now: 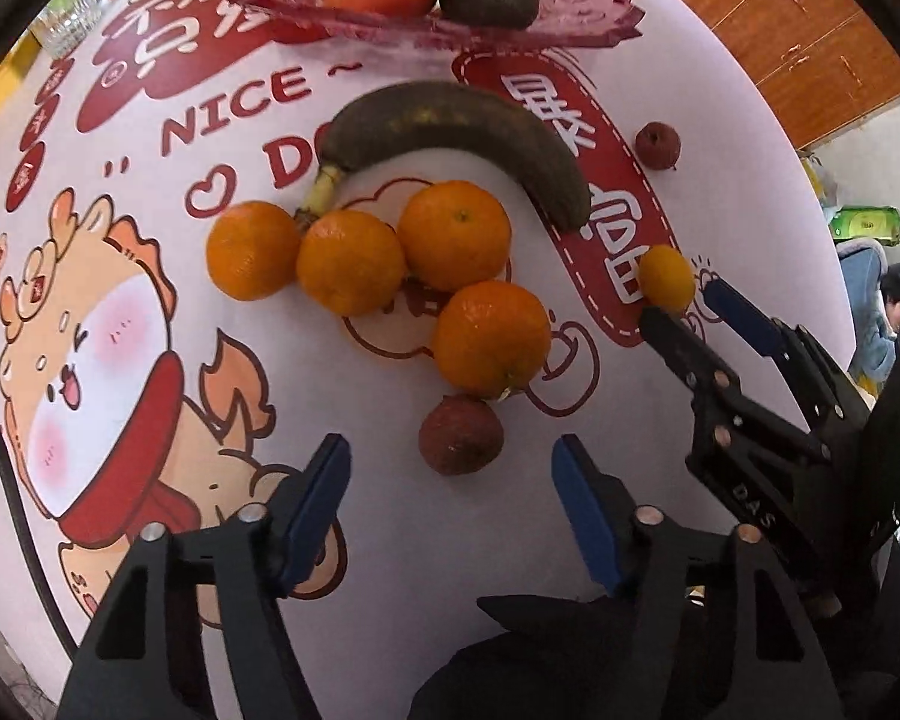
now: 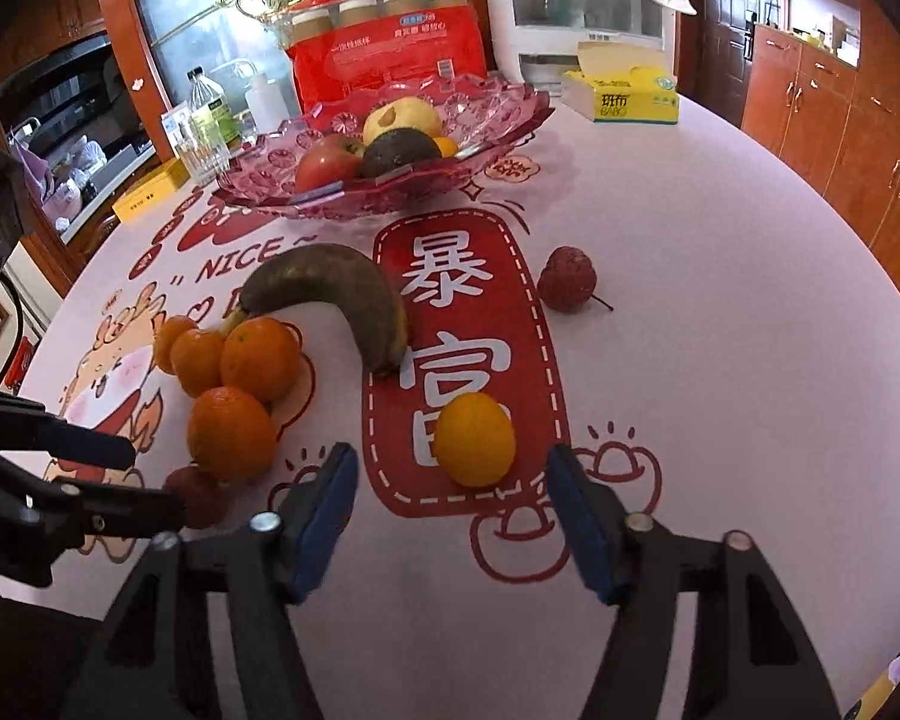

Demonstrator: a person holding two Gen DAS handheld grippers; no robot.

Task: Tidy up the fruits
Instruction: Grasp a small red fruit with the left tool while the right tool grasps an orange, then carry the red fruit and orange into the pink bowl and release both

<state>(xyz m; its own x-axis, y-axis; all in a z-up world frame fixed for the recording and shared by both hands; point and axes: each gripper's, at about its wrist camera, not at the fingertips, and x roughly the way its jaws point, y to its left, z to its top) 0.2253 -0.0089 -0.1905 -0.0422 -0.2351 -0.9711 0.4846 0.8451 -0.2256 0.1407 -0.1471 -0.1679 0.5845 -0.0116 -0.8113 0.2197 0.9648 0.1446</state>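
Several oranges (image 1: 455, 235) lie clustered on the printed tablecloth, below a dark overripe banana (image 1: 462, 132). A dark red lychee (image 1: 461, 435) lies just ahead of my open left gripper (image 1: 450, 468), between its fingers' line. A small yellow-orange citrus (image 2: 474, 439) lies just ahead of my open right gripper (image 2: 453, 480); it also shows in the left wrist view (image 1: 666, 278), at the right gripper (image 1: 687, 303). Another red lychee (image 2: 567, 279) lies apart at right. The pink glass fruit bowl (image 2: 498, 120) at the back holds an apple (image 2: 327, 162), an avocado (image 2: 401, 151) and a yellow fruit.
Behind the bowl stand a red package of cups (image 2: 384, 48), bottles and glasses (image 2: 210, 114), and a yellow tissue box (image 2: 624, 93). Wooden cabinets (image 2: 828, 120) line the right side. The left gripper (image 2: 114, 480) reaches in at the left near the lychee.
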